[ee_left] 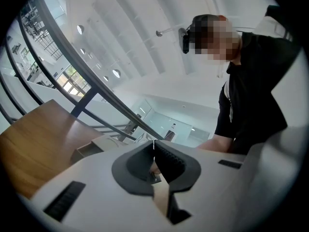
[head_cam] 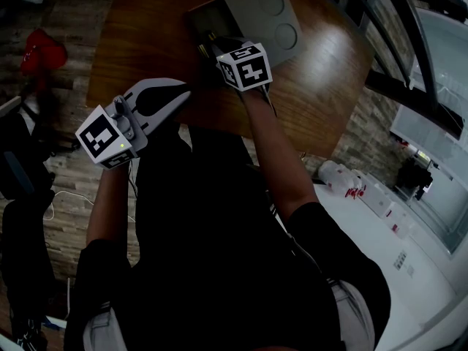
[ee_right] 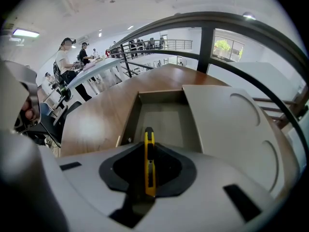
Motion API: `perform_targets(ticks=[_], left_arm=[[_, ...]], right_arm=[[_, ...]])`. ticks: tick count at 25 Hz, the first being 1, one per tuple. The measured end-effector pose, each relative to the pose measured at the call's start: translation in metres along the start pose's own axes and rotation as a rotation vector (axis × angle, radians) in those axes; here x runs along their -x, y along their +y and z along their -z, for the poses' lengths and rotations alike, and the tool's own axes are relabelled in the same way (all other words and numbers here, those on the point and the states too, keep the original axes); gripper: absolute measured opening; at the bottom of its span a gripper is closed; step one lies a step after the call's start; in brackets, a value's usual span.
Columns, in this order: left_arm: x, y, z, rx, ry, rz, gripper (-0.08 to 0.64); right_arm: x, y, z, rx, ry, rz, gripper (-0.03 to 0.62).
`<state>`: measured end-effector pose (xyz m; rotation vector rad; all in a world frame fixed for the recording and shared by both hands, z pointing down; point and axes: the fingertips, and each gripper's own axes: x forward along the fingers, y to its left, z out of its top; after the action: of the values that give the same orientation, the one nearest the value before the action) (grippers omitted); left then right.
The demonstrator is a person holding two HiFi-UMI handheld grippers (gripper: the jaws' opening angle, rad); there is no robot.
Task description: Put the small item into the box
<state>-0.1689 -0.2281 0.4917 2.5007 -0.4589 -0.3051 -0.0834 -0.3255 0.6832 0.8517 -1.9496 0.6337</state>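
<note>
**Over the open box: yellow cutter [ee_right: 150,170] clamped in the right gripper [ee_right: 148,149]**

Right gripper's jaws are clenched on the slim cutter, held edge-on, just above the open compartment [ee_right: 164,117] of the grey box [ee_right: 231,129] on a wooden table [ee_right: 94,124]. Left gripper [ee_left: 153,148] has its jaws pressed together on nothing, near the table's edge.

My head view looks steeply down, box [head_cam: 267,13] at 12 o'clock; right gripper view faces the same box closely; left gripper view tilts upward, table [ee_left: 34,139] at 8 o'clock.
</note>
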Motion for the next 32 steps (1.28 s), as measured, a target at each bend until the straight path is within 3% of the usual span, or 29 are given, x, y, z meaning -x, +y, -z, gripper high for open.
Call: perform_targets(ticks=[10, 19, 24, 32], left_arm=[[0.004, 0.001, 0.000, -0.015, 0.009, -0.016, 0.018], [0.007, 0.003, -0.009, -0.034, 0.014, -0.034, 0.018], [0.007, 0.001, -0.022, -0.072, 0.021, -0.032, 0.018], [-0.004, -0.012, -0.061, -0.170, 0.038, -0.018, 0.018]], right_arm=[[0.000, -0.001, -0.001, -0.063, -0.018, -0.017, 0.083], [0.015, 0.001, -0.023, -0.047, -0.076, -0.013, 0.101], [0.038, 0.008, -0.050, -0.012, -0.152, -0.023, 0.057], [0.116, 0.010, -0.122, 0.039, -0.367, -0.005, 0.025]])
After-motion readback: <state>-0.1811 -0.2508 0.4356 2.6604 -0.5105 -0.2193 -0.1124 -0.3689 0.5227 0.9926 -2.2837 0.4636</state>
